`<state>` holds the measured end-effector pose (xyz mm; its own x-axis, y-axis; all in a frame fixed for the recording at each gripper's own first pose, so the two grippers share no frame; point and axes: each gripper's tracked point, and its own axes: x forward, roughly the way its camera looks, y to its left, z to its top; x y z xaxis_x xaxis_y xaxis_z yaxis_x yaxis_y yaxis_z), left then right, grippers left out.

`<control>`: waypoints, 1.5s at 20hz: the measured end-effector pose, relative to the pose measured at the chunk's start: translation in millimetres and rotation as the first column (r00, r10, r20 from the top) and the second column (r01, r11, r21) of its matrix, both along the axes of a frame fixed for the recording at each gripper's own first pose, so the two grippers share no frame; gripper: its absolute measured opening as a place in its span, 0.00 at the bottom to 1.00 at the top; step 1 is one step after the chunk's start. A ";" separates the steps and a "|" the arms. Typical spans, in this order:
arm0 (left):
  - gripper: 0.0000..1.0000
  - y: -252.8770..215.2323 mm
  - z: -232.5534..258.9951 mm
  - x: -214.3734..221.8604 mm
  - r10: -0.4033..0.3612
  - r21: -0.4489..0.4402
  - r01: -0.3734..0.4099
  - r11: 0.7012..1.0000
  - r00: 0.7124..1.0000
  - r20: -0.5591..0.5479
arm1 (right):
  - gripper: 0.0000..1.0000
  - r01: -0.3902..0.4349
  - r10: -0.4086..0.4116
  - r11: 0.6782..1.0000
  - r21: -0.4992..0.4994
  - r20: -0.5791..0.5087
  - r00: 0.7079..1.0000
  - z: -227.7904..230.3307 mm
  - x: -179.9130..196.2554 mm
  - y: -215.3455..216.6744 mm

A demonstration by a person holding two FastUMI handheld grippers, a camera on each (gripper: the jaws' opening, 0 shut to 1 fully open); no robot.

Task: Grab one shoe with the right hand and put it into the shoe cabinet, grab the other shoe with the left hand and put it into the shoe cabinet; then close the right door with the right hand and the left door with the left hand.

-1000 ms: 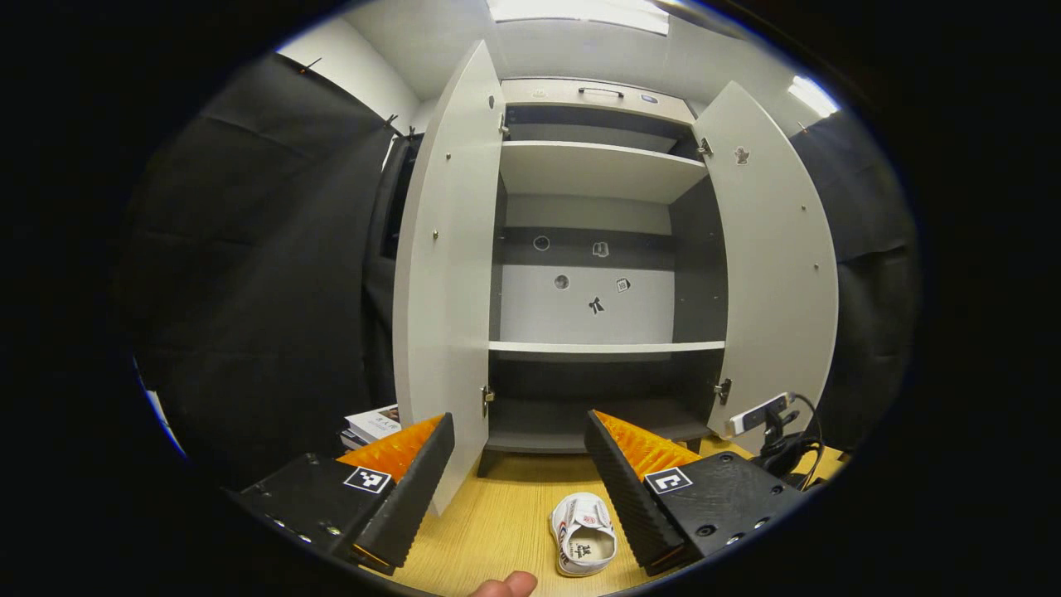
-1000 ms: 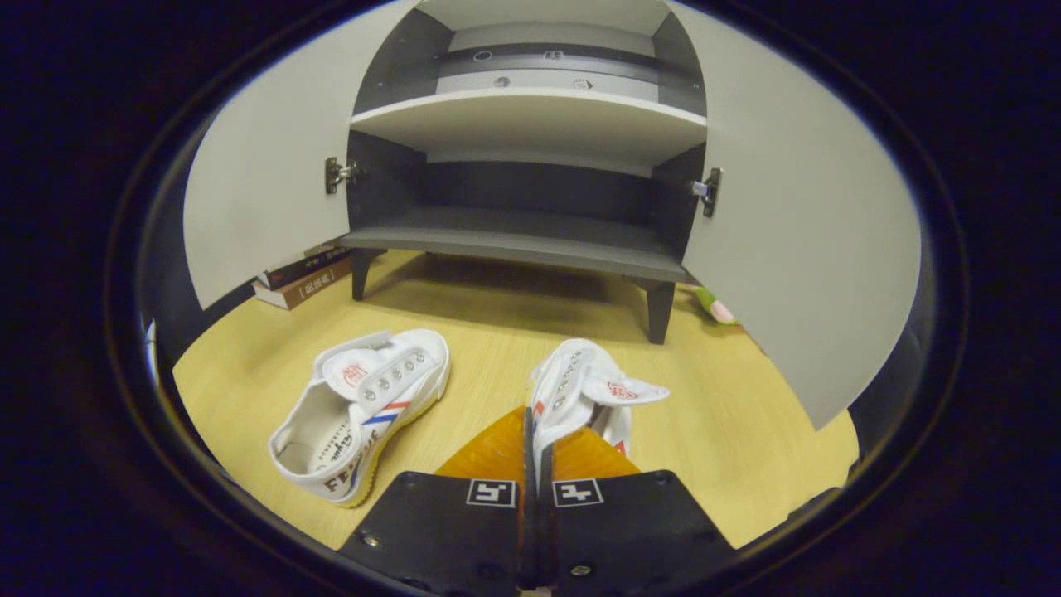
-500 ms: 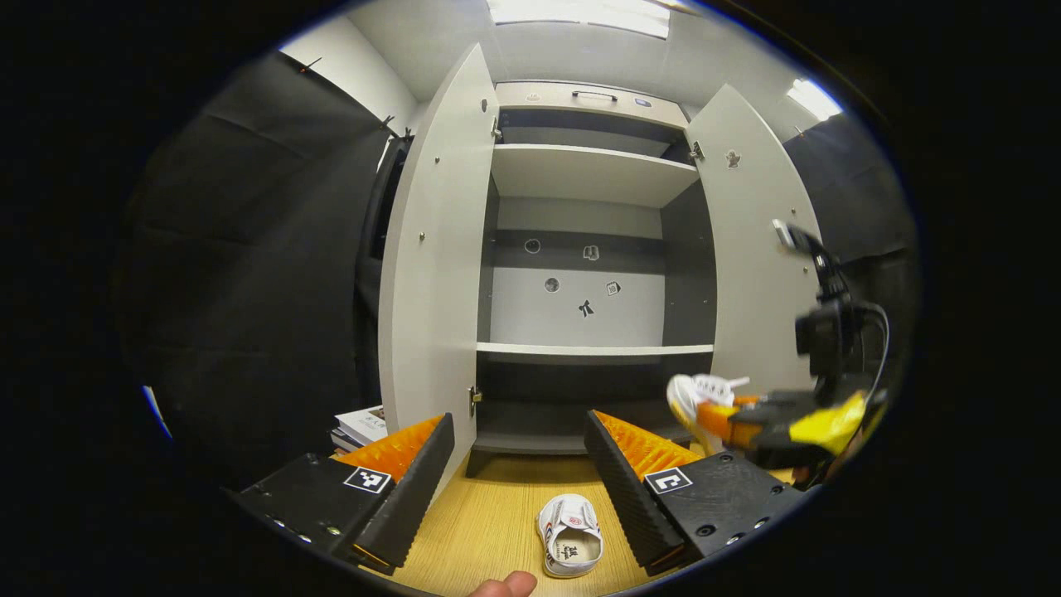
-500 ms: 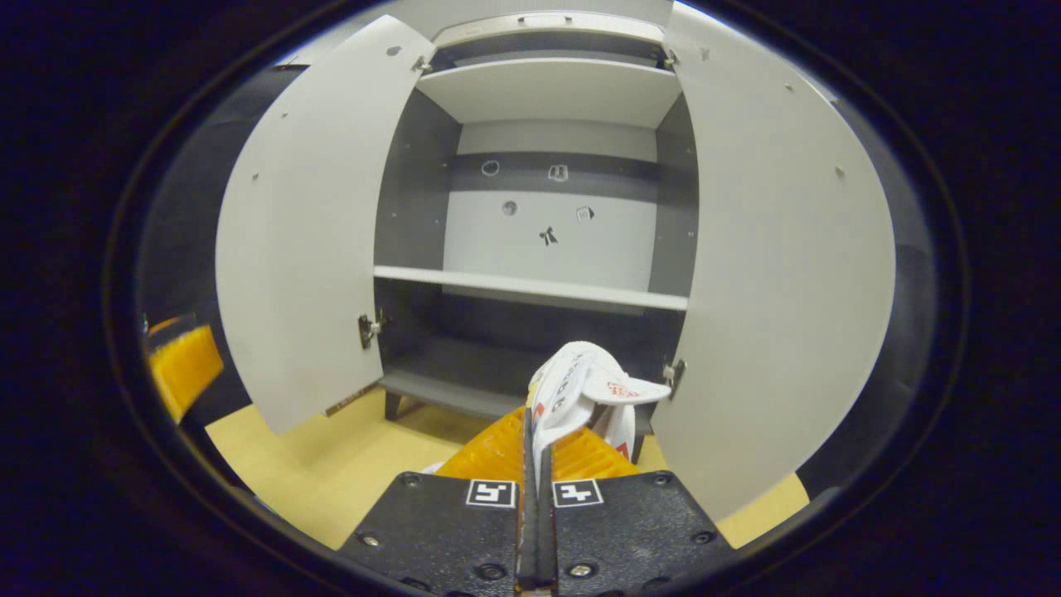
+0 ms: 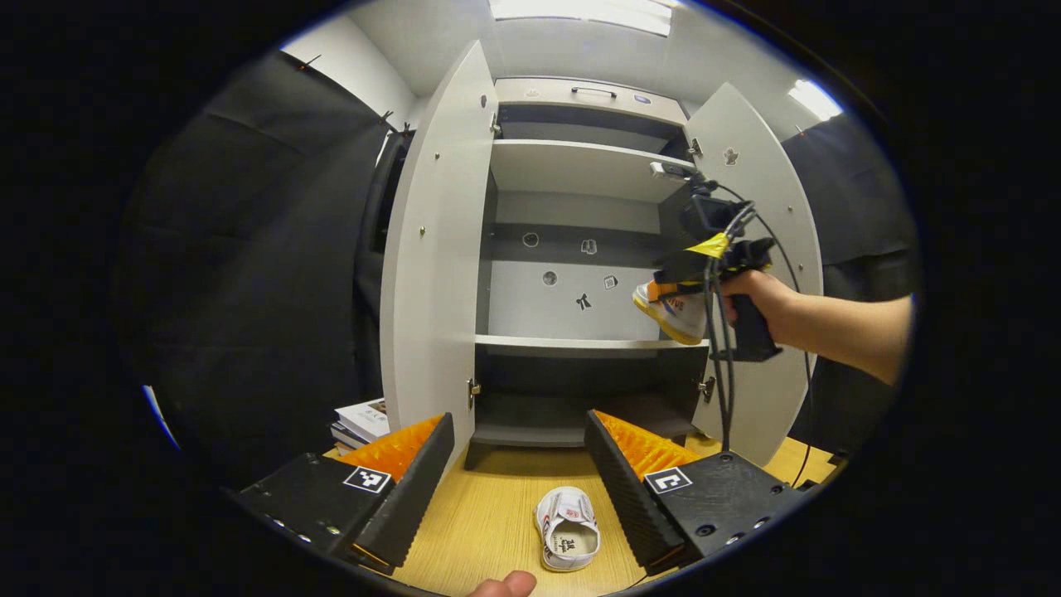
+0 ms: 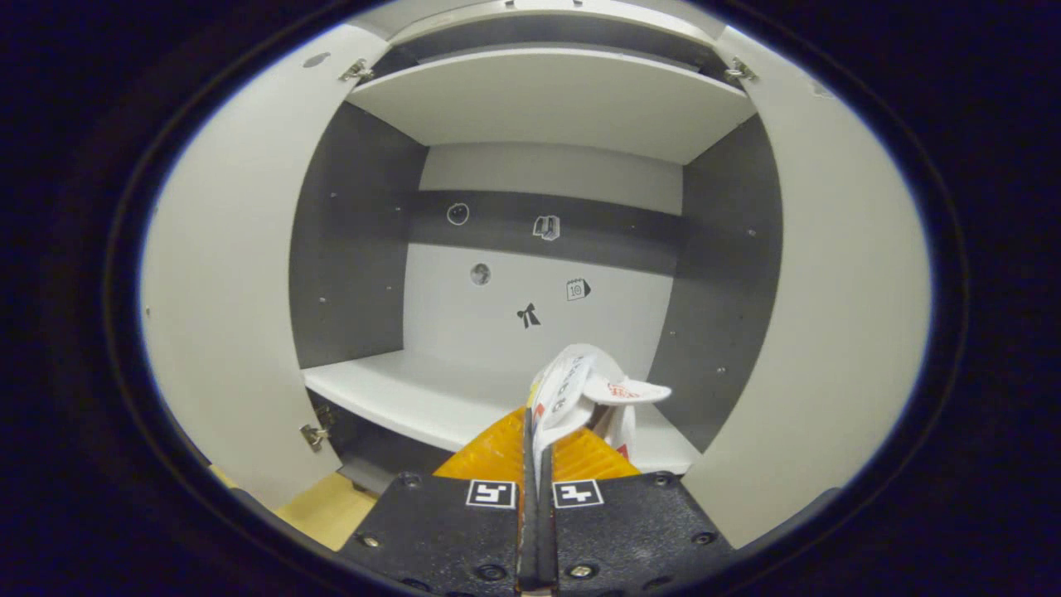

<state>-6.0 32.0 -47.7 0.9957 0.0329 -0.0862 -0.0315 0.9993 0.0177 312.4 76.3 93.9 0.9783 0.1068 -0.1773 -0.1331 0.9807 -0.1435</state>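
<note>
My right gripper (image 6: 535, 419) is shut on a white shoe (image 6: 584, 394), pinching its side wall. In the left gripper view, that right gripper (image 5: 663, 290) carries the shoe (image 5: 673, 311) just above the middle shelf (image 5: 580, 343) of the open shoe cabinet (image 5: 580, 166), at its right side. The other white shoe (image 5: 568, 539) lies on the wooden floor in front of the cabinet. My left gripper (image 5: 518, 464) hangs open above it, nothing between its fingers. Both the left door (image 5: 431, 274) and the right door (image 5: 767, 207) stand wide open.
A stack of books (image 5: 360, 421) lies on the floor left of the cabinet, behind the left door. A cable (image 5: 719, 365) dangles from the right gripper's handle. The cabinet's bottom shelf (image 5: 572, 410) and middle shelf (image 6: 390, 394) are bare. A fingertip (image 5: 506, 585) shows at the bottom edge.
The right gripper has lifted its shoe from floor level up and forward to the middle shelf opening. The left gripper has stayed nearly still above the other shoe.
</note>
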 end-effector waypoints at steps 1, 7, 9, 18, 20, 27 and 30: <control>0.95 1.8 1.4 -0.2 0.003 0.017 -0.003 1.000 1.000 0.009 | 0.03 0.006 -0.006 1.000 -0.010 -0.025 1.000 2.3 16.6 2.1; 0.95 -5.1 0.3 1.0 -0.008 0.011 0.008 1.000 1.000 0.007 | 0.03 0.008 -0.026 0.994 -0.109 -0.160 0.987 -5.7 96.1 19.1; 0.95 -7.0 -2.2 2.0 -0.009 0.001 0.009 1.000 1.000 -0.004 | 0.04 0.005 -0.031 0.992 -0.123 -0.216 0.976 -22.3 106.8 23.9; 0.95 -3.3 -10.1 0.7 0.001 -0.023 -0.001 1.000 1.000 -0.023 | 0.10 0.039 -0.083 0.988 -0.150 -0.302 0.950 -44.1 129.0 25.1; 0.95 -0.7 -10.2 0.4 0.008 -0.021 -0.008 1.000 1.000 -0.024 | 0.27 0.045 -0.080 0.991 -0.123 -0.298 0.951 -42.4 125.2 28.3; 0.95 3.0 -4.9 -1.4 0.022 -0.033 -0.022 0.999 1.000 0.002 | 0.53 0.044 -0.050 0.998 -0.044 -0.129 0.990 20.0 82.1 25.4; 0.95 2.1 -3.1 -2.6 0.020 -0.039 -0.019 0.999 1.000 0.008 | 0.54 0.032 -0.031 0.999 0.020 -0.044 0.999 47.8 38.7 19.8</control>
